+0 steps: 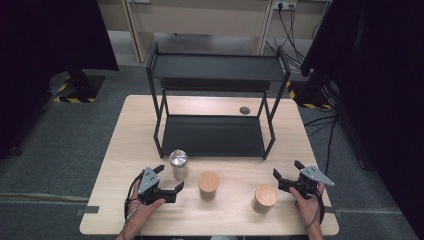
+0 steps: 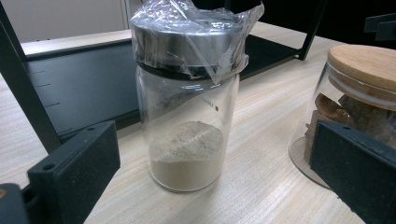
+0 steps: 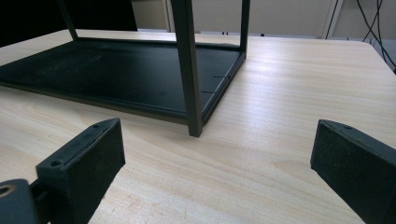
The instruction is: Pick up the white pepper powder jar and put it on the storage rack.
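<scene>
Three jars stand in a row on the wooden table (image 1: 120, 200) in front of a black two-tier rack (image 1: 215, 75). The left one is a glass jar (image 1: 178, 164) with a metal lid under plastic wrap, holding beige powder (image 2: 187, 154). My left gripper (image 1: 170, 177) is open just in front of it, and the jar (image 2: 187, 116) stands a little beyond the jaws, untouched. A wooden-lidded jar (image 1: 208, 185) with brown pieces (image 2: 355, 84) stands to its right. A second wooden-lidded jar (image 1: 264, 198) sits near my right gripper (image 1: 287, 168), which is open and empty, facing the rack's front right post (image 3: 189, 70).
The rack's lower tray (image 3: 116, 70) and upper shelf (image 1: 215, 67) hold nothing. A small dark disc (image 1: 244, 110) lies on the table behind the rack's right side. Black curtains and cables border the table on both sides.
</scene>
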A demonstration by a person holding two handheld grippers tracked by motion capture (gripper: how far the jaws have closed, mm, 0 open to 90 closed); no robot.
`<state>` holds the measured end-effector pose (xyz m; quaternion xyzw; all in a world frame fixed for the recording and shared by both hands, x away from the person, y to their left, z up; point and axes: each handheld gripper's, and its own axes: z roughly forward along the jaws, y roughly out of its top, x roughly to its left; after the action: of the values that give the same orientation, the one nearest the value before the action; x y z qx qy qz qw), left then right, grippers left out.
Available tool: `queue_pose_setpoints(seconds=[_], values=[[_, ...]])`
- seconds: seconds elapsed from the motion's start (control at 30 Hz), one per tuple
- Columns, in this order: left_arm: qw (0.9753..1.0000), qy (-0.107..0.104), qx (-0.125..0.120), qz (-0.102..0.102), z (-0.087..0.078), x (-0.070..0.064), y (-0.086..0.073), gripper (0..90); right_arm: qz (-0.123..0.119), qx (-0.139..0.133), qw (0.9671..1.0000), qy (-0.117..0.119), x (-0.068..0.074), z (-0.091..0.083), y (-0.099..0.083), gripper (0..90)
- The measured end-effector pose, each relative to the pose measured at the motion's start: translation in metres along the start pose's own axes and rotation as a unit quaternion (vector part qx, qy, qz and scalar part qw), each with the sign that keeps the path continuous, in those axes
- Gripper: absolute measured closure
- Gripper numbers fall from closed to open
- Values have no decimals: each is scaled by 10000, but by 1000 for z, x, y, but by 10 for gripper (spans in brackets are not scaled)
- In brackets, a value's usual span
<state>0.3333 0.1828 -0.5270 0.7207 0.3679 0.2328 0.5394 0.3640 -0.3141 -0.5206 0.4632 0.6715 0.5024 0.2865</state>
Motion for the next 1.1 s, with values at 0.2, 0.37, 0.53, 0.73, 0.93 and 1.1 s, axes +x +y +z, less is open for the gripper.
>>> queue_pose_setpoints(seconds=[0.2,0.37,0.53,0.73,0.93,1.1], values=[[10000,1,-10,6,0,0,0,12,-15,-4,10000,3,0,0,0,32],[10000,9,-21,-13,0,0,0,11,-18,-7,10000,1,0,0,0,32],[10000,34,-18,14,0,0,0,12,-15,-6,10000,6,0,0,0,32],[10000,40,-14,-3,0,0,0,14,-24,-3,10000,4,0,0,0,32],[10000,56,-32,-18,1,0,0,16,-14,-2,10000,3,0,0,0,32],[10000,54,-48,-1,2,0,1,16,-10,0,10000,4,0,0,0,32]])
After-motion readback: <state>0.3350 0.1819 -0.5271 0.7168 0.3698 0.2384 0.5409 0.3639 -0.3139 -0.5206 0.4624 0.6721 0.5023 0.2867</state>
